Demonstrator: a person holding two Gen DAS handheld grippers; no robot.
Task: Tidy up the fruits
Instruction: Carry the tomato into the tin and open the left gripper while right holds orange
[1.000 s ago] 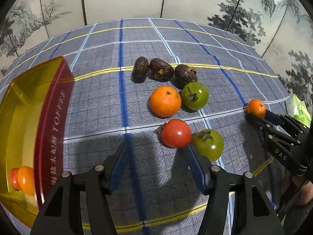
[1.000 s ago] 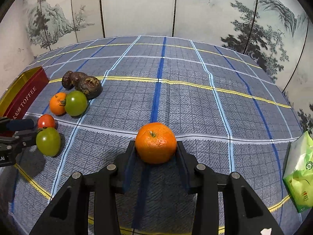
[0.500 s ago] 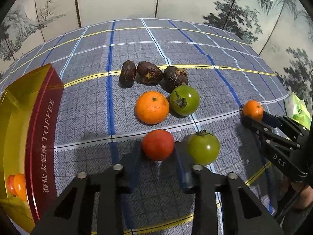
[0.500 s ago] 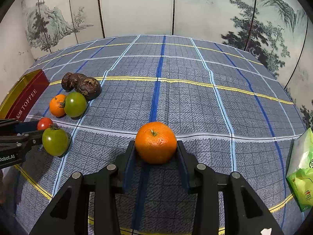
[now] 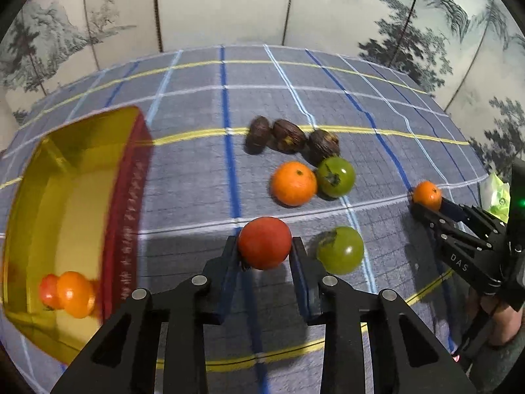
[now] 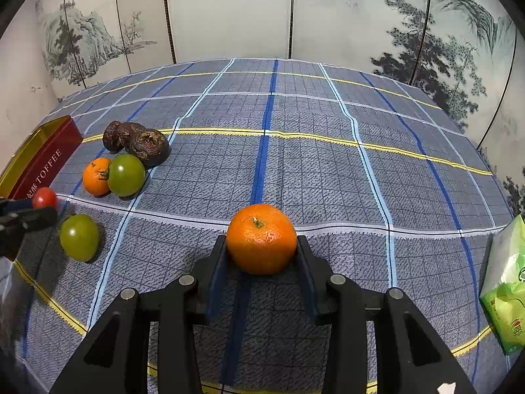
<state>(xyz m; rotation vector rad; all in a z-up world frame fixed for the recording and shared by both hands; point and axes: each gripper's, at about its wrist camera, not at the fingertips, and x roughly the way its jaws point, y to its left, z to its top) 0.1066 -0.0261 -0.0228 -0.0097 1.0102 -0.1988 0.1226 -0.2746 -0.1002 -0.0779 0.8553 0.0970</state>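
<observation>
My left gripper (image 5: 264, 256) is shut on a red tomato (image 5: 264, 242) and holds it above the cloth, right of the gold and red toffee tin (image 5: 128, 203). The tin holds a tomato and an orange fruit (image 5: 74, 294). My right gripper (image 6: 262, 252) is shut on a tangerine (image 6: 261, 238); it also shows in the left wrist view (image 5: 426, 195). On the cloth lie a green tomato (image 5: 340, 249), another tangerine (image 5: 293, 183), a second green tomato (image 5: 336, 177) and three dark brown fruits (image 5: 288, 136).
A blue checked cloth (image 6: 295, 164) covers the table. A green packet (image 6: 507, 295) lies at the right edge. A painted folding screen (image 6: 229, 16) stands behind the table. The toffee tin shows at the far left of the right wrist view (image 6: 42, 161).
My left gripper moved forward, shut on the red tomato and lifted it toward the tin side. My right gripper kept its hold on the tangerine and hardly moved.
</observation>
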